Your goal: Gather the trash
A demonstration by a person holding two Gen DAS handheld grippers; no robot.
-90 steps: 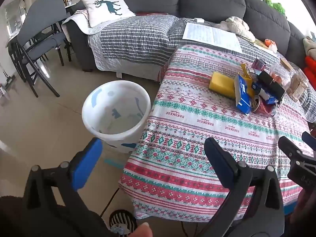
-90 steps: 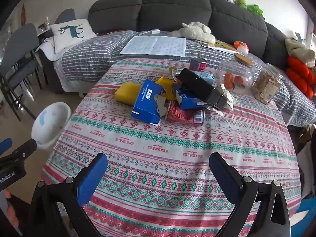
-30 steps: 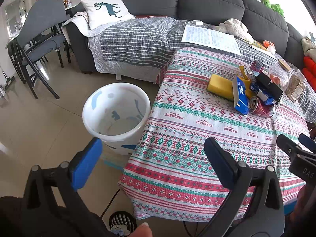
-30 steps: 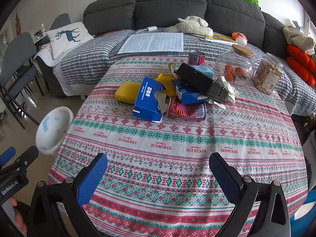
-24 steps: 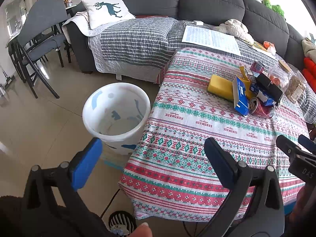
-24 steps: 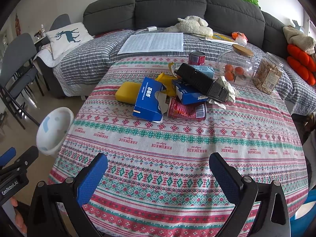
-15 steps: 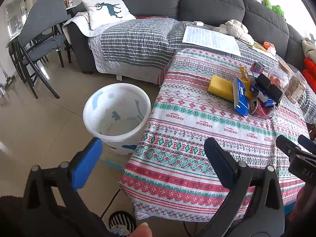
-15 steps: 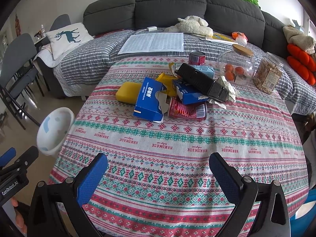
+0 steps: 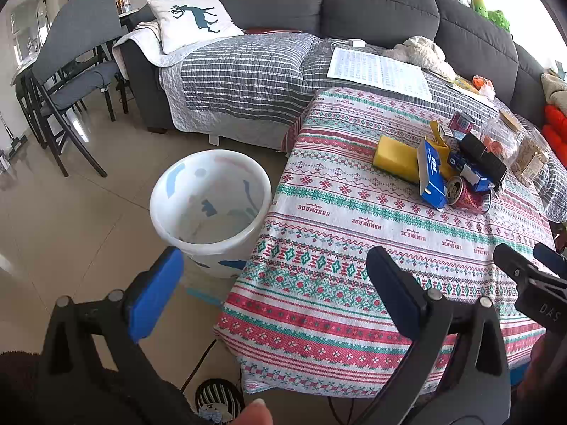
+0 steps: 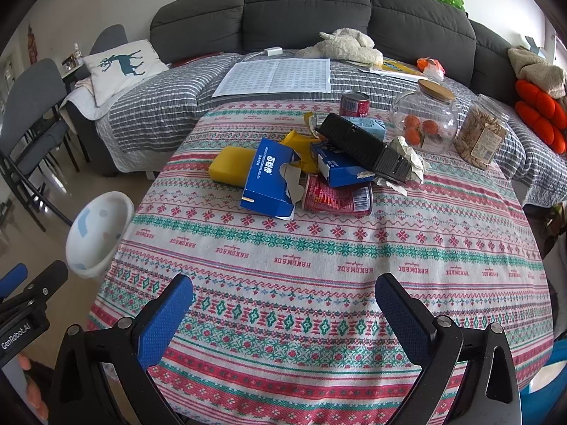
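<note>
A pile of trash lies mid-table: a torn blue box, a yellow packet, a lying red can, a second blue box, a black tray and crumpled paper. The blue box also shows in the left wrist view. A white bin stands on the floor left of the table. My left gripper is open and empty over the table's near left corner. My right gripper is open and empty above the near table edge.
The table carries a patterned cloth. An upright red can, a glass jar of oranges and a jar of snacks stand behind the pile. A grey sofa is behind. Chairs stand at left.
Both views have shifted only slightly over the last second. The trash, bin and both open grippers stay as they were.
</note>
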